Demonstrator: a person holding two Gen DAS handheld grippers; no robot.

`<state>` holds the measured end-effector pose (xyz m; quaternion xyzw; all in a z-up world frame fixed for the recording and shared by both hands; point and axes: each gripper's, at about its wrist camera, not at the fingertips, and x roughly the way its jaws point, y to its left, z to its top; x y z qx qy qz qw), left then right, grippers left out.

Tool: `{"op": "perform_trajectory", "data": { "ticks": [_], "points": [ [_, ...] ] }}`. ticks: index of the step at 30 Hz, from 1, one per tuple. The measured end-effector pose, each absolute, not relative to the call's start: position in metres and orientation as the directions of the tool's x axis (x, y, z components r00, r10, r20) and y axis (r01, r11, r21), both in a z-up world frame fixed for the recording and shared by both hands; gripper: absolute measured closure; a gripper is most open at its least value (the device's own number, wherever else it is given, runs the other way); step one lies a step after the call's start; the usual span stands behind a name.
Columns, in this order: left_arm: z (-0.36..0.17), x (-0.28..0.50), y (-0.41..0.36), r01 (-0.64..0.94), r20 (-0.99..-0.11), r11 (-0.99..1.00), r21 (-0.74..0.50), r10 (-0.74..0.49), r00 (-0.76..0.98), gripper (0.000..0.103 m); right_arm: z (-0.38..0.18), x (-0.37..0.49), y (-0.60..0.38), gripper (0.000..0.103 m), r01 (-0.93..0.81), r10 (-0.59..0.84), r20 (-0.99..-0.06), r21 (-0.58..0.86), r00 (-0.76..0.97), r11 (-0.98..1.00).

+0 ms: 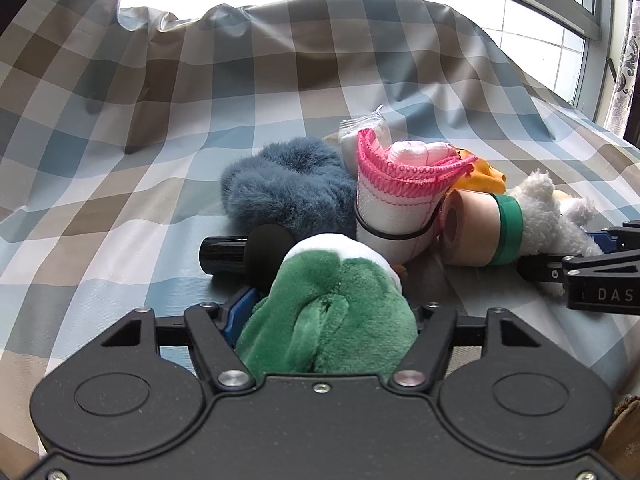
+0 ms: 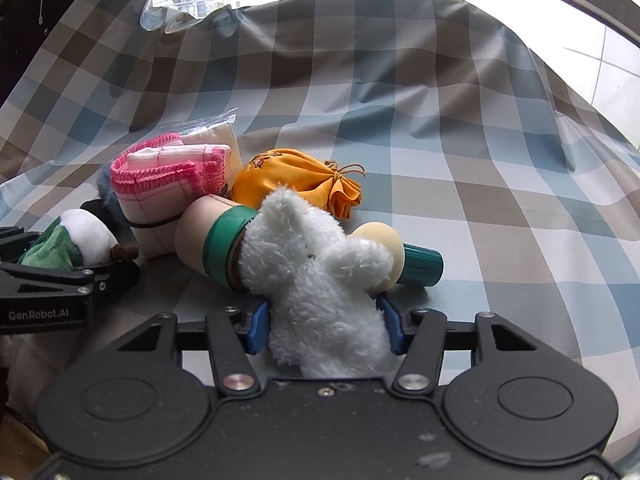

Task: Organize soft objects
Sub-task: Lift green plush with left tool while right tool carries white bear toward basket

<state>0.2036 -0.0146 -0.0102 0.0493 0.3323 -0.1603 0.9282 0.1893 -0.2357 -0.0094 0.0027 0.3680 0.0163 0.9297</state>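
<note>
Soft toys sit in both grippers: our left gripper (image 1: 328, 320) pinches the green plush (image 1: 328, 320) and our right gripper (image 2: 326, 320) the white plush (image 2: 320, 280), near the pile on the checked cloth (image 2: 480, 160). We should lift straight, clearing the tape roll (image 2: 208, 240). Only the right view shows the teal-handled tool (image 2: 422, 266); only the left shows the blue fur (image 1: 288, 184) whole.
</note>
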Motion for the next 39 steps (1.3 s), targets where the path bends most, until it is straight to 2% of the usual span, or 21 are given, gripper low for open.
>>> {"op": "perform_trajectory", "data": {
  "ticks": [2,7,8,10,14,17,18,19,20,23,26,27,30,32,34,36,39],
  "points": [
    [-0.010,0.204,-0.015,0.331,-0.630,0.943,-0.013,-0.265,0.730,0.041,-0.009,0.189,-0.236,0.054,-0.014,0.015,-0.682,0.007,0.731,1.000],
    [-0.010,0.203,-0.012,0.322,-0.624,0.947,-0.016,-0.261,0.737,0.046,-0.003,0.185,-0.242,0.051,-0.005,0.035,-0.661,0.048,0.749,0.999],
    [-0.010,0.203,-0.011,0.319,-0.623,0.948,-0.019,-0.261,0.737,0.046,-0.001,0.185,-0.246,0.048,-0.004,0.057,-0.660,0.081,0.749,0.997],
    [-0.010,0.203,-0.008,0.313,-0.622,0.949,-0.029,-0.262,0.738,0.046,0.001,0.186,-0.255,0.025,0.004,0.103,-0.662,0.159,0.742,0.987],
    [-0.010,0.201,-0.007,0.301,-0.617,0.953,-0.017,-0.247,0.747,0.046,0.004,0.185,-0.260,0.023,0.043,0.087,-0.659,0.179,0.747,0.983],
    [-0.010,0.199,-0.007,0.299,-0.613,0.954,-0.012,-0.243,0.752,0.046,0.002,0.183,-0.252,0.023,0.017,0.078,-0.665,0.136,0.743,0.991],
    [-0.009,0.199,-0.007,0.297,-0.613,0.955,-0.012,-0.242,0.752,0.046,0.002,0.181,-0.248,0.026,0.006,0.070,-0.665,0.112,0.743,0.994],
    [-0.009,0.199,-0.006,0.296,-0.613,0.955,-0.013,-0.241,0.753,0.046,0.001,0.180,-0.243,0.041,-0.008,0.060,-0.668,0.081,0.742,0.997],
    [-0.008,0.198,-0.006,0.294,-0.612,0.956,-0.013,-0.240,0.754,0.047,-0.001,0.178,-0.238,0.052,-0.023,0.044,-0.673,0.041,0.739,0.999],
    [-0.004,0.195,-0.006,0.291,-0.602,0.957,-0.008,-0.237,0.762,0.047,0.004,0.168,-0.234,0.059,-0.033,0.033,-0.635,0.012,0.772,0.999],
    [0.003,0.189,-0.005,0.290,-0.585,0.957,-0.004,-0.237,0.775,0.047,0.017,0.156,-0.244,0.065,-0.030,0.076,-0.570,0.090,0.818,0.995],
    [0.006,0.185,-0.004,0.291,-0.577,0.957,-0.003,-0.240,0.781,0.047,0.022,0.153,-0.250,0.082,-0.027,0.093,-0.550,0.127,0.830,0.991],
    [0.018,0.174,-0.001,0.288,-0.552,0.957,-0.022,-0.252,0.795,0.047,0.031,0.148,-0.264,0.085,0.005,0.110,-0.517,0.214,0.849,0.977],
    [0.020,0.168,-0.001,0.284,-0.550,0.959,-0.025,-0.250,0.797,0.047,0.029,0.152,-0.268,0.081,0.029,0.098,-0.536,0.222,0.838,0.975],
    [0.021,0.165,-0.002,0.281,-0.557,0.959,-0.013,-0.241,0.795,0.047,0.024,0.157,-0.268,0.056,0.022,0.117,-0.576,0.229,0.809,0.973],
    [0.022,0.160,-0.002,0.279,-0.563,0.960,-0.005,-0.233,0.793,0.047,0.019,0.159,-0.260,0.048,0.010,0.104,-0.601,0.183,0.793,0.983],
    [0.024,0.151,-0.002,0.281,-0.568,0.960,-0.009,-0.236,0.788,0.047,0.013,0.157,-0.240,0.027,-0.025,0.053,-0.600,0.056,0.798,0.998]
  ]
}}
